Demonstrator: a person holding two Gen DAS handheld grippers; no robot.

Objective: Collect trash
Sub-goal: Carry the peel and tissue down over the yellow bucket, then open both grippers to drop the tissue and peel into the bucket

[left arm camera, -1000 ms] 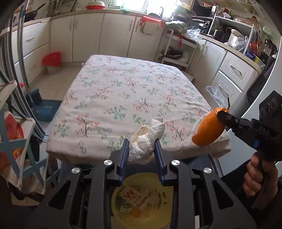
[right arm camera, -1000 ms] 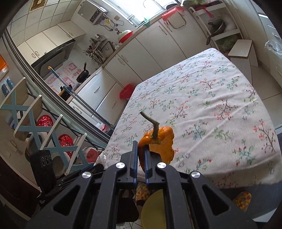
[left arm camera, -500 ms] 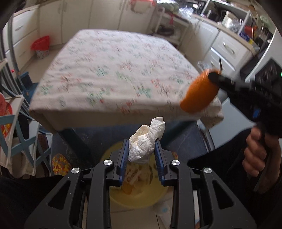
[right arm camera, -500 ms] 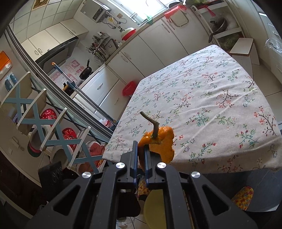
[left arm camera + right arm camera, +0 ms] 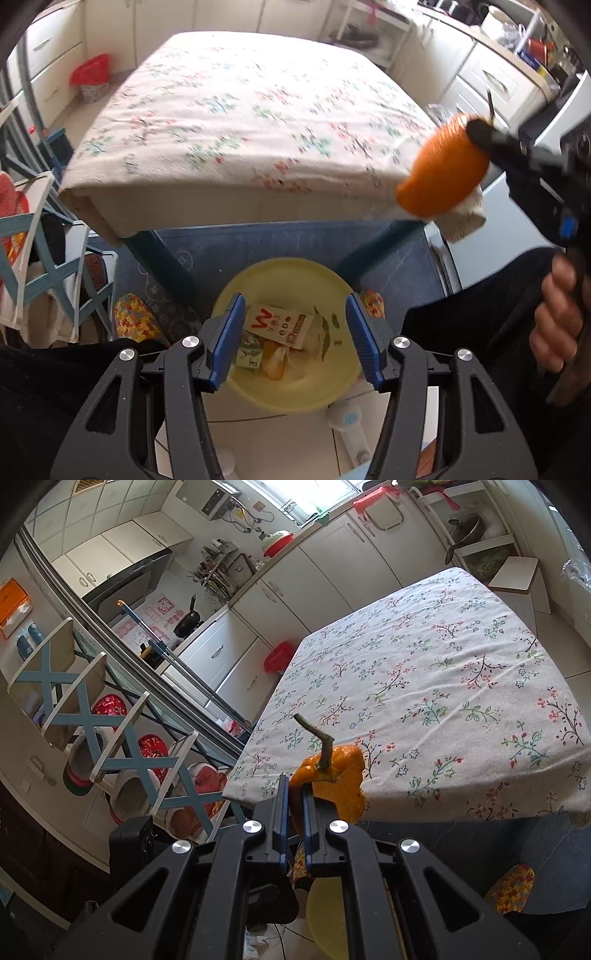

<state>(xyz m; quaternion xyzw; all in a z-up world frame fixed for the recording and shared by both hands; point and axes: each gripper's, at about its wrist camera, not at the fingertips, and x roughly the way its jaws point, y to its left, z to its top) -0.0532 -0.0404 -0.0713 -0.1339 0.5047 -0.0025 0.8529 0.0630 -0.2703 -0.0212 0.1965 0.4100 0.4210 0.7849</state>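
We've got the left gripper [image 5: 295, 332] with jaws just spread wide, nothing between them, over the yellow bin [image 5: 291, 391], while the right gripper [image 5: 293, 805] pinches the orange peel [image 5: 332, 782] at 2 o'clock.

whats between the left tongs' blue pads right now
Nothing is held: the left tongs have just been opening. In the left wrist view the yellow bin shows below the gap.

Daylight from the bright, blown-out window [image 5: 321, 498] above the white kitchen cabinets fills both fisheye views, whose edges bow and darken to black corners, the left view smeared by motion blur across the floral tablecloth [image 5: 243, 107] while the right view stays sharp, shadows soft beneath the table.
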